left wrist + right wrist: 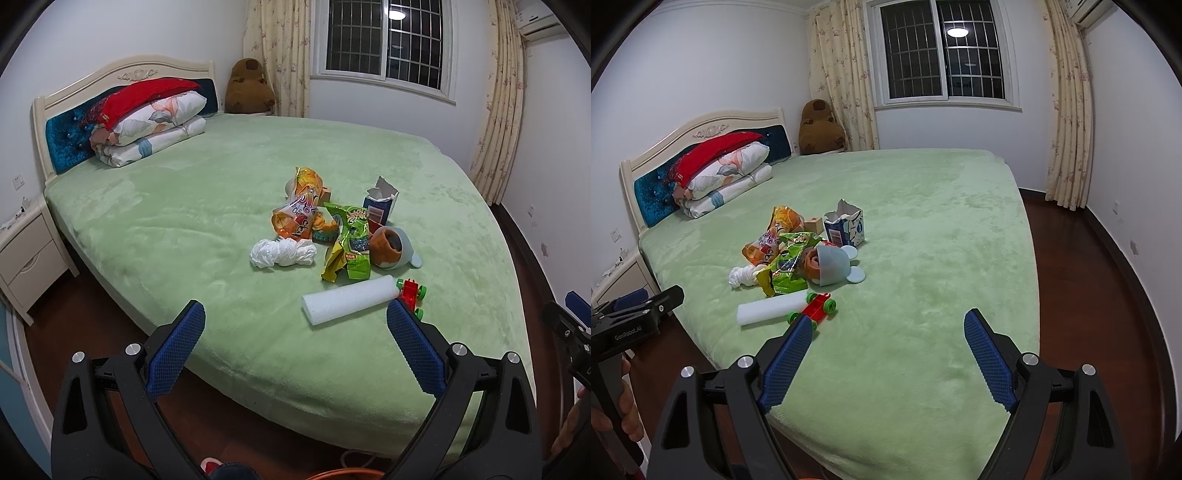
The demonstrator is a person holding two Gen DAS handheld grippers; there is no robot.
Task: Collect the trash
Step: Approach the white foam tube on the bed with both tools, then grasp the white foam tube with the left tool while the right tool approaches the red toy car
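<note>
Your left hand-held gripper [295,347] and right hand-held gripper [890,350] hang over the bed's near edge, jaws apart, nothing between them. I judge you are at the approach, nothing collected yet. Nearest on the bed [221,206] is the white foam roll [349,304], long axis crosswise, so close across it. The wrappers [347,240] lie beyond.

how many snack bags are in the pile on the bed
3: an orange bag at the back, an orange-red one in front of it, a green one beside the blue cup. More may be hidden underneath.
</note>
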